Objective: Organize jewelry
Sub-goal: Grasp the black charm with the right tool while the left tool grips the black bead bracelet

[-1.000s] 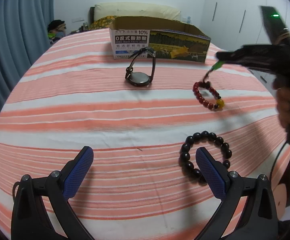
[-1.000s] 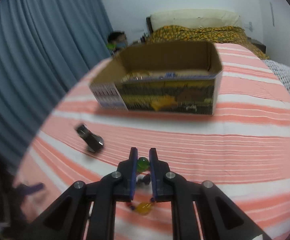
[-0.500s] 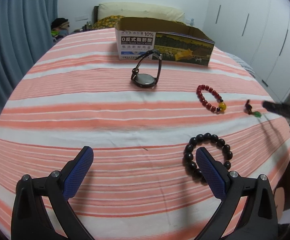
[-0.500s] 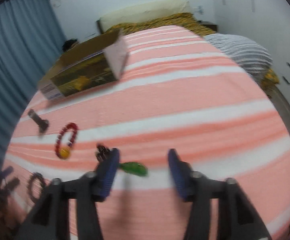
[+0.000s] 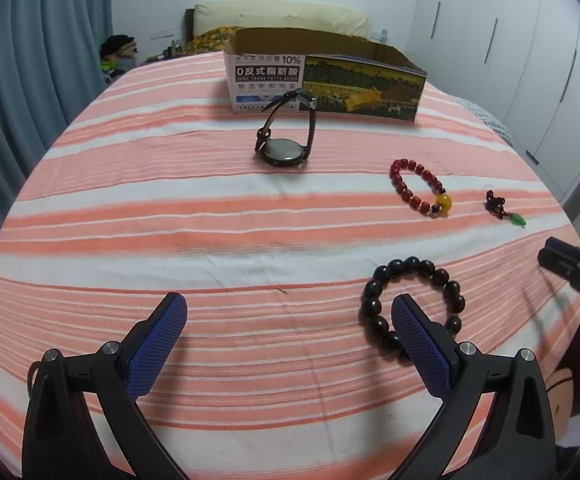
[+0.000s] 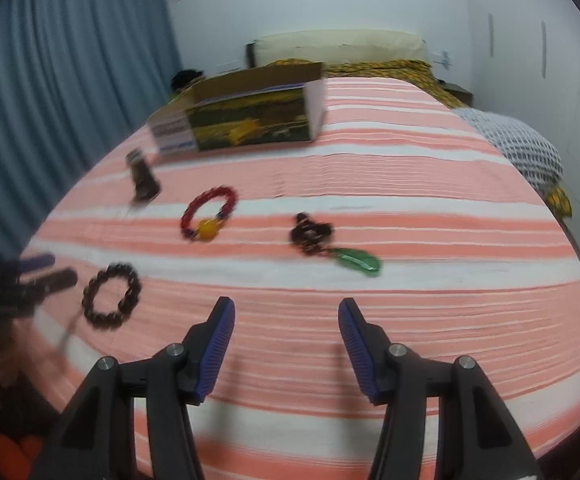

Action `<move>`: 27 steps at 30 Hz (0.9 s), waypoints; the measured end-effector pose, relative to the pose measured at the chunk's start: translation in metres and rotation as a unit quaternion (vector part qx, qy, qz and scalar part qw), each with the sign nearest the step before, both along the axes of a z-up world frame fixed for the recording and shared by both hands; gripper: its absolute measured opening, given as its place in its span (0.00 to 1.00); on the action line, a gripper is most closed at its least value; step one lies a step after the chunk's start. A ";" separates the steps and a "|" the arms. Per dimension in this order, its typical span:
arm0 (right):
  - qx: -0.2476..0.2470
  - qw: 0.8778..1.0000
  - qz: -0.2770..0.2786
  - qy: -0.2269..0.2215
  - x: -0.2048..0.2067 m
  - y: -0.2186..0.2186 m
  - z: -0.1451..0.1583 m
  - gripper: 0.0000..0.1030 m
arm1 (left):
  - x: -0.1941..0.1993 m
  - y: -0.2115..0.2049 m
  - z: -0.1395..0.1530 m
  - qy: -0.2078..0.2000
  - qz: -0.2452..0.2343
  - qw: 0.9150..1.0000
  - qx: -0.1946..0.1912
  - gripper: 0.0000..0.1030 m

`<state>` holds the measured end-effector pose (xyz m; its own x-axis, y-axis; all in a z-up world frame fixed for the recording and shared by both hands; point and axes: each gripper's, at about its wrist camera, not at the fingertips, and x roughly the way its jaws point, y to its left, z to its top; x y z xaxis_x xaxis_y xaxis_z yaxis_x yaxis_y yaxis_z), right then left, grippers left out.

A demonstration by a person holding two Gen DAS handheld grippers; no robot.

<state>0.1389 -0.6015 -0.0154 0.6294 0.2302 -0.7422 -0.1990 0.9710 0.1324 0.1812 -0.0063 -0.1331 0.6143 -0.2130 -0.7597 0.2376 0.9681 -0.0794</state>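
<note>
Carton print: "10%", "ZERO TRANS FATTY ACIDS" | green pendant points right, near | right hand-held gripper just opened, empty | left hand-held gripper wide, empty

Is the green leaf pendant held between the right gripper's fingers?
No. The green leaf pendant lies on the striped bedspread, ahead of the open right gripper, whose fingers hold nothing.
</note>
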 end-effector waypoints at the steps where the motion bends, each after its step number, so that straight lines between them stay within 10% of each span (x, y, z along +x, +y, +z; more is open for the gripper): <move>1: -0.006 1.000 0.005 -0.001 -0.001 0.004 0.000 0.54 | 0.000 0.000 0.000 0.001 -0.001 1.000 0.000 0.99; 27: -0.059 0.997 0.027 -0.036 0.008 0.004 0.008 0.57 | 0.005 -0.017 -0.011 0.021 -0.015 0.999 0.033 0.99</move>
